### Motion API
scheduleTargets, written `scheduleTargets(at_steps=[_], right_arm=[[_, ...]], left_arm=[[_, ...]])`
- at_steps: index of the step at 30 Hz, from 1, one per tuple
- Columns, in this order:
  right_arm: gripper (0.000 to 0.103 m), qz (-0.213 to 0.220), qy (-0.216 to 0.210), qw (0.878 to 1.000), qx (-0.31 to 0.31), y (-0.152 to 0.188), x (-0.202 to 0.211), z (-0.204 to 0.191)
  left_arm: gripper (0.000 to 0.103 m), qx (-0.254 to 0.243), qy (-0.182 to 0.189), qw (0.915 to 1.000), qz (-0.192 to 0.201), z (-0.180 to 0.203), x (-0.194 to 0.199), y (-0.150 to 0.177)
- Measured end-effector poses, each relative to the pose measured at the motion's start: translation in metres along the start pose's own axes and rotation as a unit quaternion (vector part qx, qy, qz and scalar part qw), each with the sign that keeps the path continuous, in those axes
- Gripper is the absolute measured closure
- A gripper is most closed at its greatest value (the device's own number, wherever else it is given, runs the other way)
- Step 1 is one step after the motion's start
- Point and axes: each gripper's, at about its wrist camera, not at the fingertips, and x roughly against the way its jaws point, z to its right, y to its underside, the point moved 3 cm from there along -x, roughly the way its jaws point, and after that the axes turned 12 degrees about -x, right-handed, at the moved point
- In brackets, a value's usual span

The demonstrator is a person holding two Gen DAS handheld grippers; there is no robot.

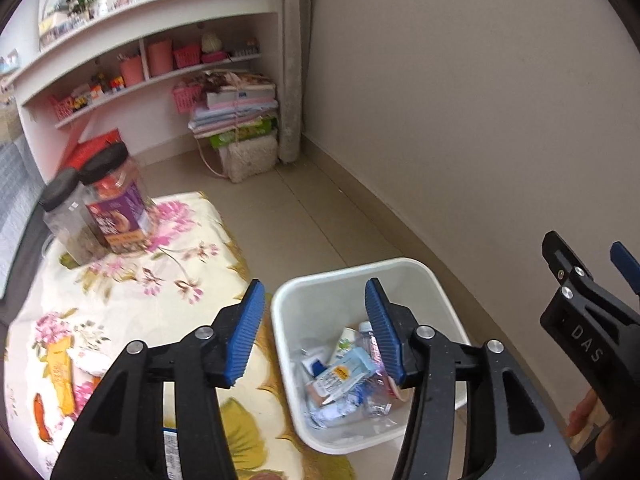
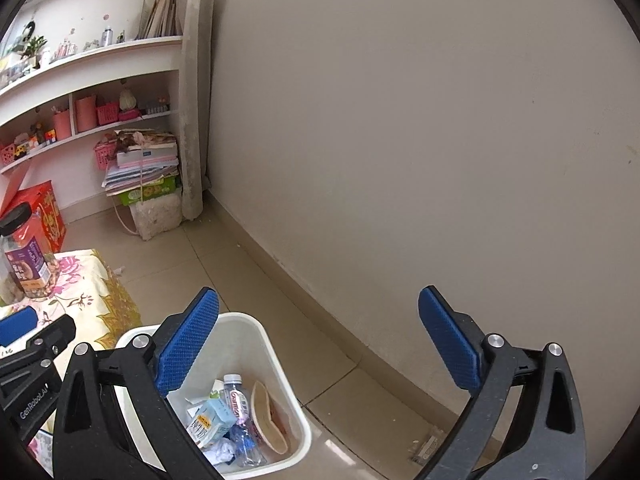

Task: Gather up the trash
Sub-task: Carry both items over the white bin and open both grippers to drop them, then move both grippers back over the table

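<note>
A white trash bin (image 1: 420, 270) stands on the floor beside the low table; it also shows in the right wrist view (image 2: 276, 360). Inside lie a light blue carton (image 1: 348, 372), a plastic bottle (image 2: 236, 396), a tan paper wrapper (image 2: 268, 416) and crumpled paper. My left gripper (image 1: 316, 336) is open and empty, above the bin's left rim. My right gripper (image 2: 320, 344) is open and empty, above the bin's right side near the wall; it also shows in the left wrist view (image 1: 588, 264). An orange wrapper (image 1: 60, 376) and a white scrap (image 1: 90, 362) lie on the flowered tablecloth (image 1: 132, 292).
Two black-lidded jars (image 1: 114, 200) stand at the table's far end. A red box (image 2: 44, 208) sits on the floor behind. White shelves (image 1: 152, 28) with pink containers line the far wall, a stack of books (image 1: 236, 108) below. A beige wall (image 1: 480, 120) runs along the right.
</note>
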Motion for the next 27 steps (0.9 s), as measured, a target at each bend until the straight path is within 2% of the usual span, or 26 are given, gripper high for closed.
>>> scheduleTargets(at_steps=[4, 6, 9, 14, 19, 27], right_arm=[[0.007, 0.006, -0.010, 1.000, -0.006, 0.003, 0.009, -0.012], [0.007, 0.012, -0.015, 1.000, 0.000, 0.005, 0.014, -0.023], [0.007, 0.021, -0.019, 1.000, 0.008, 0.009, 0.020, -0.038], [0.007, 0.015, -0.040, 0.999, 0.016, 0.019, 0.025, -0.068], [0.007, 0.006, -0.057, 0.998, 0.038, 0.029, 0.029, -0.104], [0.007, -0.028, -0.091, 0.994, 0.052, 0.048, 0.030, -0.162]], left_arm=[[0.039, 0.000, -0.043, 0.9989, 0.016, -0.017, 0.011, 0.002], [0.030, 0.005, -0.066, 0.9976, 0.022, -0.027, 0.015, 0.003], [0.025, 0.019, -0.101, 0.9942, 0.032, -0.047, 0.022, 0.006], [0.021, 0.025, -0.138, 0.9896, 0.031, -0.078, 0.025, 0.015], [0.020, 0.038, -0.156, 0.9870, 0.016, -0.110, 0.024, 0.031], [0.020, 0.073, -0.188, 0.9785, -0.042, -0.178, 0.011, 0.062]])
